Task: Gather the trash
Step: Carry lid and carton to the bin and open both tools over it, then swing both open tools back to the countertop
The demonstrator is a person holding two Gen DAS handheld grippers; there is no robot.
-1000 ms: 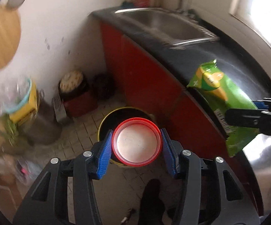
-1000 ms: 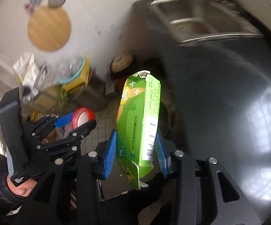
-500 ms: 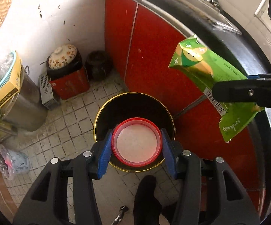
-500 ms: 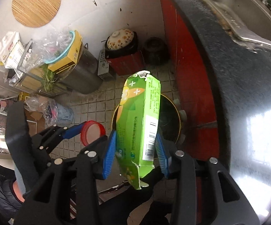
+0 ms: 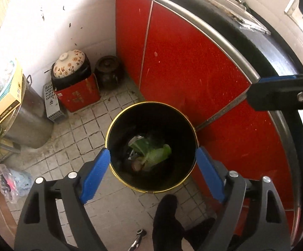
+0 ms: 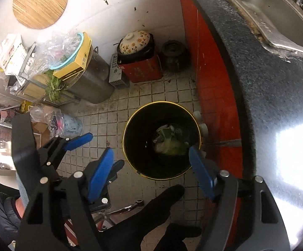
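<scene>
A black trash bin with a yellow rim [image 5: 151, 103] [image 6: 161, 102] stands on the tiled floor beside the red cabinet. At its bottom lies a green carton [image 5: 157, 153] [image 6: 176, 148] among other scraps. My left gripper [image 5: 152, 152] hangs right above the bin, its jaws opening, with nothing between them. My right gripper [image 6: 151, 151] hangs over the bin too, its jaws also opening and empty. One finger [image 5: 277, 92] of the right gripper shows at the right of the left wrist view. The left gripper's fingers [image 6: 79, 139] show at the left of the right wrist view.
Red cabinet doors [image 5: 182, 67] and a dark countertop [image 6: 266, 83] with a steel sink [image 6: 277, 21] run along the right. A floral-lidded pot on a red box [image 5: 76, 96], a dark jar [image 5: 108, 71], a steel pot [image 5: 27, 121] and plastic bags [image 6: 65, 123] crowd the corner. A person's dark shoe [image 5: 166, 219] is beside the bin.
Both grippers have opened their jaws. The red-rimmed lid has left the left gripper and the green carton has left the right one; the carton now lies inside the bin.
</scene>
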